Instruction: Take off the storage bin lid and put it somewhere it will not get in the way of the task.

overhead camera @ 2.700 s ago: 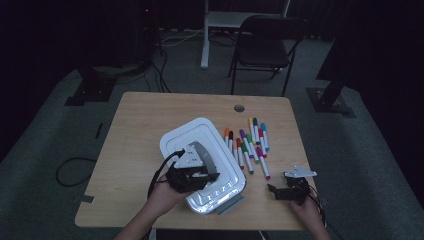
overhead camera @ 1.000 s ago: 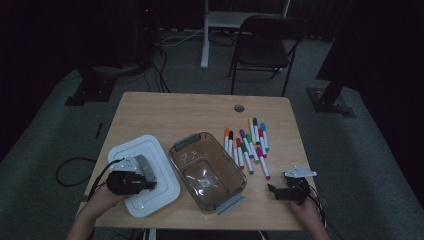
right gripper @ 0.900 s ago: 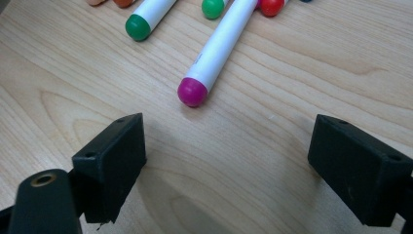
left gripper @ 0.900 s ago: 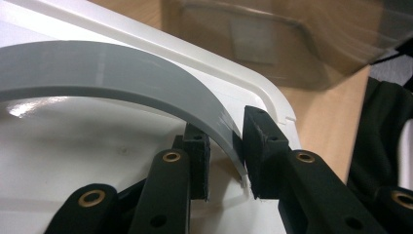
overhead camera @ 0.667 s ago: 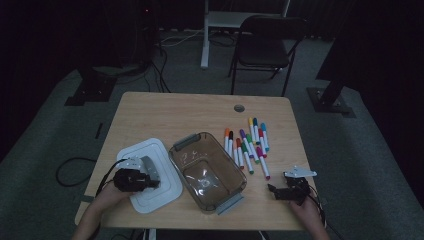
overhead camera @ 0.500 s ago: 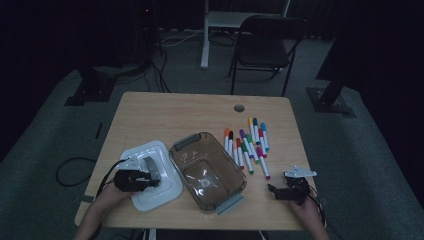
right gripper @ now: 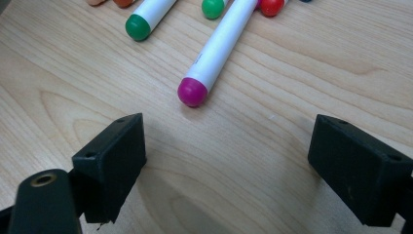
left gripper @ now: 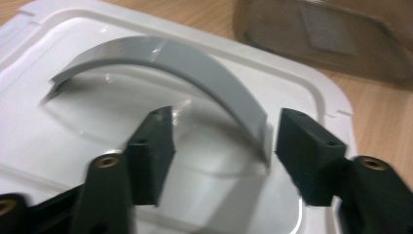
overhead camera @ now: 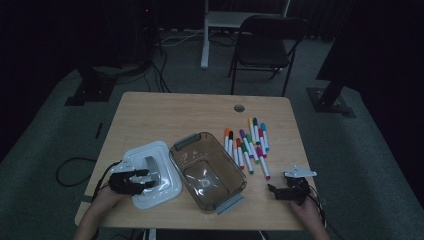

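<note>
Taking the brown tub [overhead camera: 207, 171] in the middle of the bench [overhead camera: 165, 112] as the marker, the white lid [overhead camera: 150, 173] lies flat just to its left, one edge close against the tub's rim. The left claw [overhead camera: 144, 178] sits low over that lid, and its jaws have just been opening: in the left gripper view they stand apart, astride the lid's grey arched handle [left gripper: 195, 73], with the right end of the handle between them and neither pad [left gripper: 153, 146] pressing on it, so the lid is released. The tub itself stands open, with a grey latch sticking out at its near corner. To the tub's right a row of coloured markers [overhead camera: 247, 145] lies side by side on the wood. Farther right, near the bench's front corner, the right claw [overhead camera: 280, 190] rests with its jaws spread wide on nothing; in the right gripper view a magenta-capped marker [right gripper: 214, 56] lies just ahead of them on bare wood.
</note>
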### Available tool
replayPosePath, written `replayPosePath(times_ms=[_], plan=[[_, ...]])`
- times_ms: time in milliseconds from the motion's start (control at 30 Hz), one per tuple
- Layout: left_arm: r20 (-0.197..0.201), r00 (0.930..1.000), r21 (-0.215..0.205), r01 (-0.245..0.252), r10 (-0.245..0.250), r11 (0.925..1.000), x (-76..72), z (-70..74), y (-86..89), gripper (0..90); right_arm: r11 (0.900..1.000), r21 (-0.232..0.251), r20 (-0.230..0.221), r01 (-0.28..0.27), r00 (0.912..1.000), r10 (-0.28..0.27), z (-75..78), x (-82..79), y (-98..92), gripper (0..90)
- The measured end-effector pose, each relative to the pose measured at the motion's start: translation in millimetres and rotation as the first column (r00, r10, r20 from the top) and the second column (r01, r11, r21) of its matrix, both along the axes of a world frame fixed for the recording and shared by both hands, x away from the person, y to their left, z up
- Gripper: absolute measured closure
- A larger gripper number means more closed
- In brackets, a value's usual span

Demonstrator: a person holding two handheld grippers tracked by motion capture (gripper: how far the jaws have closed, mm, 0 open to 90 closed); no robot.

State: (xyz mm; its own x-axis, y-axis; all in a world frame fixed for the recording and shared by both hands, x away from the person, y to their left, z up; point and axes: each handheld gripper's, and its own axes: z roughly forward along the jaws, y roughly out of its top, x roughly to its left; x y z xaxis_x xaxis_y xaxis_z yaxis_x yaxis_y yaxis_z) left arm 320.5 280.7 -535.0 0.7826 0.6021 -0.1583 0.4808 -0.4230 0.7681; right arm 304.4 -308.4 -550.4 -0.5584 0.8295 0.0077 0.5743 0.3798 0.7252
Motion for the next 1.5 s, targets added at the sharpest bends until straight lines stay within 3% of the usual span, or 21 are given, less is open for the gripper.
replayPosePath(times_ms=[100,267,367,400,500,533,567,667,700,733,767,833,867,900,967,1000,1033,1133,1200,1233,1500], plan=[[0.014,0.9998,-0.026,-0.01,0.01,0.9996,-4.4,1.4,4.4,32.5,1.0,0.002,0.001,0.001,1.0,-0.001,-0.1,0.0,0.1,13.5],[0.045,0.9938,-0.052,-0.1,0.102,0.9937,-9.9,10.3,15.0,26.9,1.0,0.001,0.002,0.0,1.0,0.0,-0.1,0.0,0.1,13.5],[0.047,0.9913,-0.049,-0.12,0.123,0.9915,-11.9,12.5,19.4,26.2,1.0,0.001,0.001,0.0,1.0,0.0,-0.1,0.0,0.1,13.5],[0.048,0.9896,-0.047,-0.134,0.136,0.9899,-13.2,13.1,22.0,20.2,1.0,0.001,0.001,0.0,1.0,0.0,-0.1,0.0,0.0,13.5],[0.052,0.9818,-0.028,-0.181,0.183,0.983,-17.0,13.6,28.9,18.9,1.0,0.001,0.001,0.001,1.0,-0.001,-0.1,0.0,0.1,13.5],[0.038,0.9763,-0.012,-0.213,0.213,0.9771,-17.8,13.1,33.6,10.4,1.0,0.001,0.002,0.0,1.0,0.0,-0.1,0.1,0.0,13.5],[0.038,0.9763,-0.012,-0.213,0.213,0.9771,-17.8,13.1,33.6,9.3,1.0,0.001,0.002,0.0,1.0,0.0,-0.1,0.1,0.0,13.5],[0.05,0.9518,0.025,-0.304,0.303,0.9523,-21.7,11.6,45.0,9.2,1.0,0.001,0.001,0.0,1.0,0.0,-0.1,0.1,0.0,13.5],[0.05,0.9518,0.025,-0.304,0.303,0.9523,-21.7,11.6,45.0,7.7,1.0,0.001,0.002,0.0,1.0,0.0,-0.1,0.1,0.0,13.5],[0.038,0.938,0.059,-0.346,0.345,0.9363,-22.9,11.6,50.1,0.2,1.0,0.001,0.001,0.0,1.0,0.0,-0.1,0.0,0.0,13.5],[0.038,0.938,0.059,-0.346,0.345,0.9363,-22.9,11.6,50.1,0.4,1.0,0.001,0.001,0.0,1.0,0.0,0.0,0.0,0.0,13.5],[0.045,0.9168,0.094,-0.399,0.397,0.9119,-24.6,11.3,54.8,0.4,1.0,0.001,0.001,-0.004,1.0,0.004,0.0,-0.1,0.3,13.5],[0.05,0.8945,0.131,-0.447,0.444,0.8849,-25.3,9.5,59.2,0.4,1.0,0.0,0.002,-0.014,0.9999,0.014,0.0,-0.2,0.4,13.5],[0.05,0.8945,0.131,-0.447,0.444,0.8849,-25.3,9.5,59.2,0.4,1.0,0.0,0.003,-0.021,0.9998,0.021,-0.1,-0.3,0.7,13.4],[0.048,0.8634,0.154,-0.503,0.502,0.8503,-25.6,5.1,64.3,0.5,1.0,0.0,0.002,-0.019,0.9998,0.019,-0.1,-0.3,0.7,13.4],[0.049,0.8531,0.163,-0.52,0.519,0.8385,-25.5,3.4,66.1,0.5,1.0,0.0,0.002,-0.019,0.9998,0.019,-0.1,-0.3,0.7,13.4],[0.051,0.8337,0.178,-0.549,0.55,0.8164,-25.4,0.9,69.3,0.5,1.0,0.0,0.001,-0.014,0.9999,0.014,-0.1,-0.6,1.2,13.4],[0.048,0.8236,0.174,-0.564,0.565,0.8072,-25.5,-3.3,74.8,0.5,1.0,0.001,0.001,-0.011,0.9999,0.011,-0.1,-0.8,1.3,13.4],[0.048,0.8134,0.21,-0.576,0.58,0.7903,-24.0,-7.5,75.5,0.5,1.0,0.001,0.001,-0.011,0.9999,0.011,-0.1,-0.8,1.3,13.4],[0.048,0.8104,0.215,-0.579,0.584,0.7862,-22.9,-10.6,75.9,0.4,1.0,0.001,0.001,-0.011,0.9999,0.011,-0.1,-0.8,1.3,13.3],[0.05,0.7977,0.214,-0.596,0.601,0.7738,-20.4,-10.9,73.6,0.5,1.0,0.0,0.001,-0.011,0.9999,0.011,-0.1,-0.7,1.3,13.0]])
